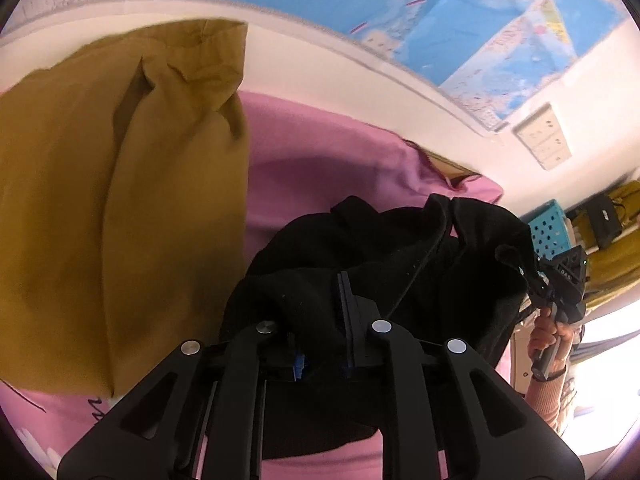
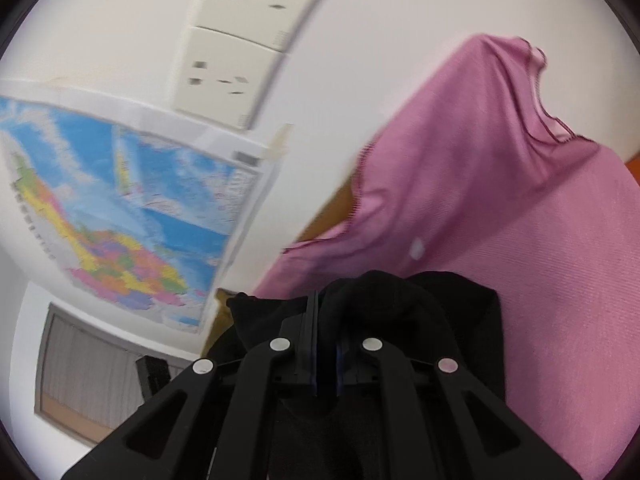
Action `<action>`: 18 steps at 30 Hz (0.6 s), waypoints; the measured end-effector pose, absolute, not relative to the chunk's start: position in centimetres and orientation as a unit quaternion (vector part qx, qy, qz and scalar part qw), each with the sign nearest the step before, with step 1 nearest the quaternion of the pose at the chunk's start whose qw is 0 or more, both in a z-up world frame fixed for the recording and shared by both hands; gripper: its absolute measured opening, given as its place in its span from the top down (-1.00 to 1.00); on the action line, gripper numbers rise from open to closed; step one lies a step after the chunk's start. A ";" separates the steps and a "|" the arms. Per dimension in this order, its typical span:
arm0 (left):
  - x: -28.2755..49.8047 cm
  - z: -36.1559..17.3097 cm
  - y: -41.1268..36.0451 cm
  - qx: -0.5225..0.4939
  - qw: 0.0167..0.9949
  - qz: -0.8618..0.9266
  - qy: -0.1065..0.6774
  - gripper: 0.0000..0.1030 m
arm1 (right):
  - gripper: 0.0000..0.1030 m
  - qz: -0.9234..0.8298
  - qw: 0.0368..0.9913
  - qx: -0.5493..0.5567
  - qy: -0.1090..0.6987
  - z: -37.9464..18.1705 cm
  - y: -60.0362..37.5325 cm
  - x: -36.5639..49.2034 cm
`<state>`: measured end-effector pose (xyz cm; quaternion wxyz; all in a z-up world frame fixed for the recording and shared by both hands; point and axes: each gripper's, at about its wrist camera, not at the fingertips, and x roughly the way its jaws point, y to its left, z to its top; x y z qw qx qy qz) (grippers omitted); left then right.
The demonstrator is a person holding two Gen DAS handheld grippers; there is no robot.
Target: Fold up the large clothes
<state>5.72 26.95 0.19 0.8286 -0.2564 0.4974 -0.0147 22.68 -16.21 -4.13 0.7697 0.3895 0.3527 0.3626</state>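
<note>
A black garment [image 1: 384, 248] hangs stretched between my two grippers above a pink cloth-covered surface [image 1: 320, 152]. My left gripper [image 1: 320, 312] is shut on one bunched edge of it. My right gripper [image 1: 536, 280] shows at the right of the left wrist view, held by a hand, shut on the other end. In the right wrist view my right gripper [image 2: 326, 320] is shut on a fold of the black garment [image 2: 380, 300], with the pink cloth [image 2: 520, 220] behind.
A mustard-brown garment [image 1: 120, 200] lies on the left of the pink surface. A wall map [image 1: 440, 12] and wall sockets [image 1: 542, 136] are behind. A blue perforated basket [image 1: 548, 228] stands at the right.
</note>
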 end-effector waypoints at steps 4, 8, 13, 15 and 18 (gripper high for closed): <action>6.8 -1.3 27.6 -0.274 0.814 -0.010 0.513 0.62 | 0.59 0.339 0.770 0.391 0.373 -5.3 -15.6 23.9; 7.1 -1.5 27.4 -0.268 0.810 -0.023 0.522 0.43 | -0.08 0.304 0.802 0.370 0.357 -4.6 -16.2 23.4; 5.5 0.3 25.7 -0.227 0.842 -0.036 0.488 0.07 | -0.09 0.341 0.855 0.229 0.318 -0.8 -13.9 19.7; 4.4 1.2 23.9 -0.185 0.862 -0.046 0.470 -0.26 | -0.14 0.367 0.864 0.151 0.309 0.3 -11.3 17.8; 3.2 2.7 22.5 -0.147 0.891 -0.020 0.429 -0.72 | -0.16 0.390 0.871 0.008 0.298 0.8 -5.8 14.9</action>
